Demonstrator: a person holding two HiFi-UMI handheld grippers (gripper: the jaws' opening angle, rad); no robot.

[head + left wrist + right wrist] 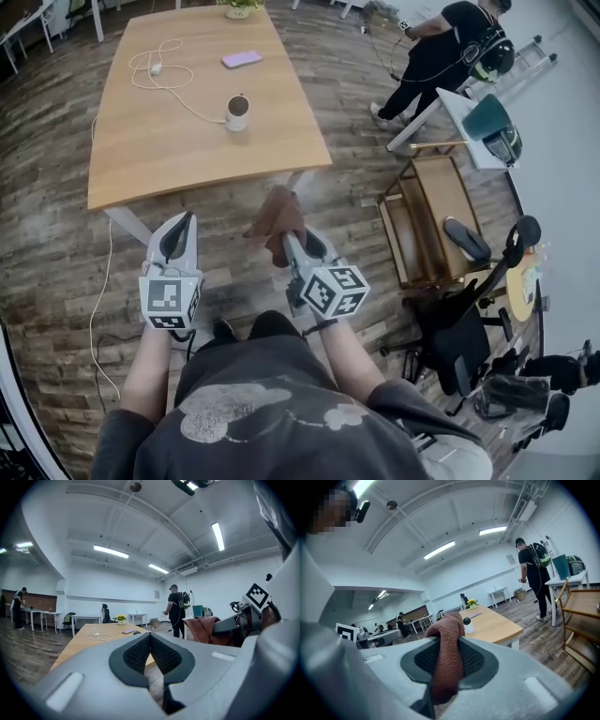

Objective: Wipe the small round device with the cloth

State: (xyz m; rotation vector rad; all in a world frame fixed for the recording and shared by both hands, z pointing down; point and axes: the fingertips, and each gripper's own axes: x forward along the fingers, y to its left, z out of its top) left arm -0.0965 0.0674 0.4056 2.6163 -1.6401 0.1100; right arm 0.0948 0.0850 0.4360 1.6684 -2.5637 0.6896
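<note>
The small round device [237, 112], white with a dark top, stands near the front right of the wooden table [131, 159]; in the right gripper view the device [467, 625] shows just past the cloth. My right gripper [287, 238] is shut on a rust-brown cloth [276, 218], which bulges up between the jaws as a thick fold [447, 653]. My left gripper [176, 236] hangs below the table's front edge, shut with nothing in it [150, 654]. Both grippers are held short of the table, well apart from the device.
A white cable [161, 75] coils across the table and a pink phone [241, 59] lies at its far side. To the right stand a wooden shelf cart [427, 216], a black chair [459, 319] and a person [441, 52] in black.
</note>
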